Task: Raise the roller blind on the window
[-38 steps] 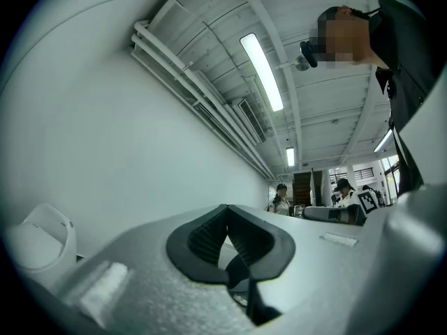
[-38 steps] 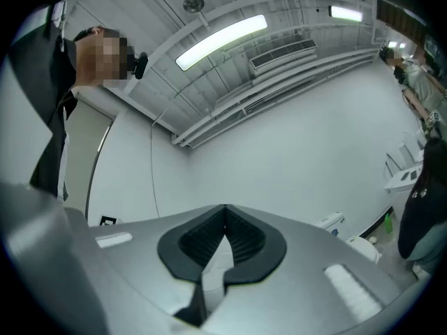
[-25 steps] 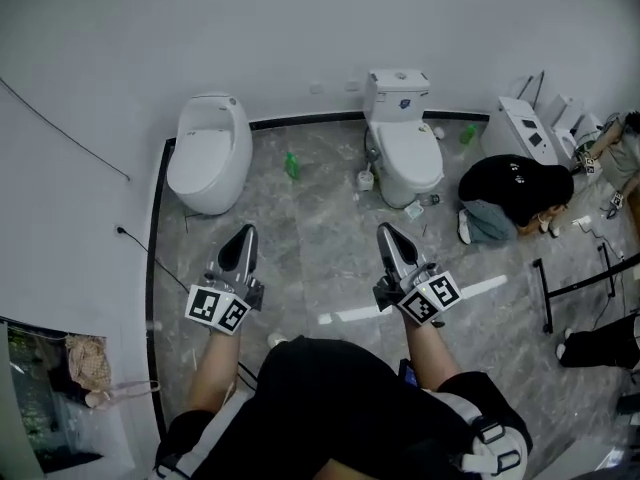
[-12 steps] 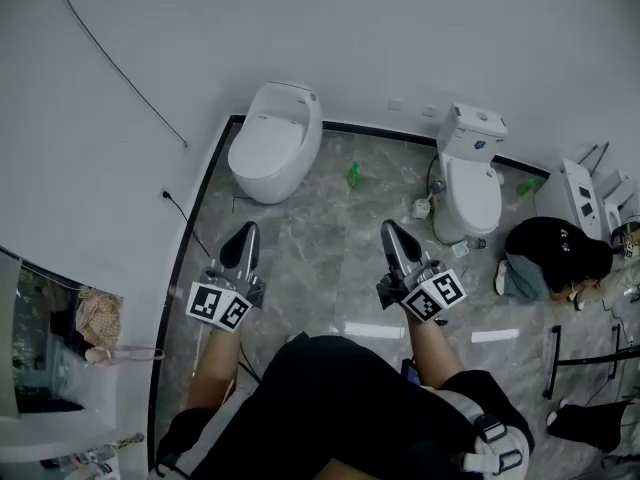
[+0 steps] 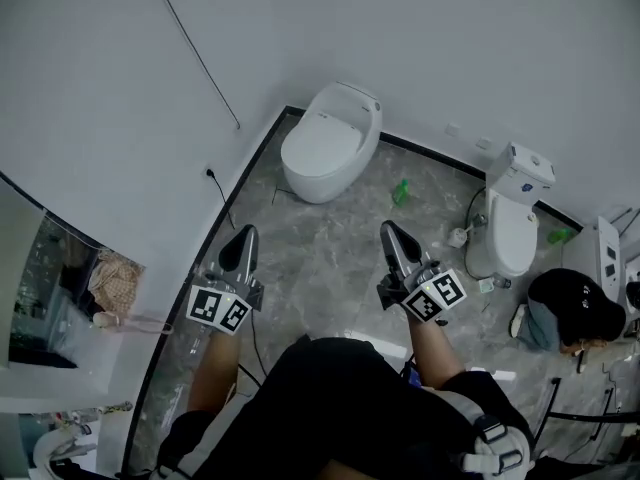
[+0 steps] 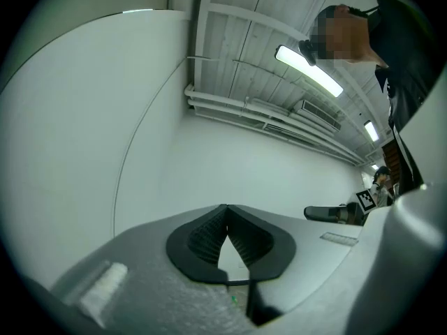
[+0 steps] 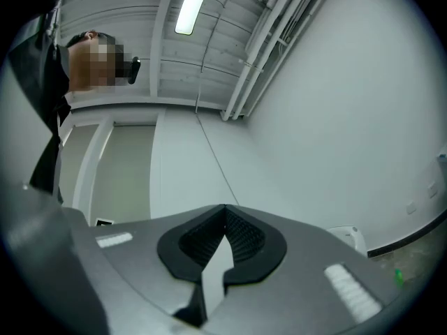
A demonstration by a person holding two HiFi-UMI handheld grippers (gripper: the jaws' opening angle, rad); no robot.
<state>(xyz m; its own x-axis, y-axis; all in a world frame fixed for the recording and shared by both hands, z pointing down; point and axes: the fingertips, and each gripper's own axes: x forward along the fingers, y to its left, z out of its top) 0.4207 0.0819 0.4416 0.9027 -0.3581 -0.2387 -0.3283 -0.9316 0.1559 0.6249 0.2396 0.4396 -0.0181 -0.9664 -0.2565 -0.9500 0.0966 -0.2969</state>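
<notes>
1. Swinging to the left is the one real change. In the head view the rounded toilet (image 5: 330, 153) and the tank toilet (image 5: 510, 230) have slid off to the right. A dark opening (image 5: 55, 293) at the left edge has come further into sight.
2. My left tool (image 5: 244, 233) and right tool (image 5: 390, 230) came round with that turn, held out side by side above the floor (image 5: 320, 258). Both are clenched on nothing: in each gripper view the pads meet tip to tip with only bare wall behind.
3. For the task, I judge this as still the approach. Neither tool touches anything, so no raising has begun.
4. I cannot make out the roller blind anywhere. The dark opening may be the window, but the frame edge cuts it off and its inside is murky, with something pale and cloth-like in it. I see no pull cord or chain. The thin cable (image 5: 195, 53) on the wall looks like wiring to me.
</notes>
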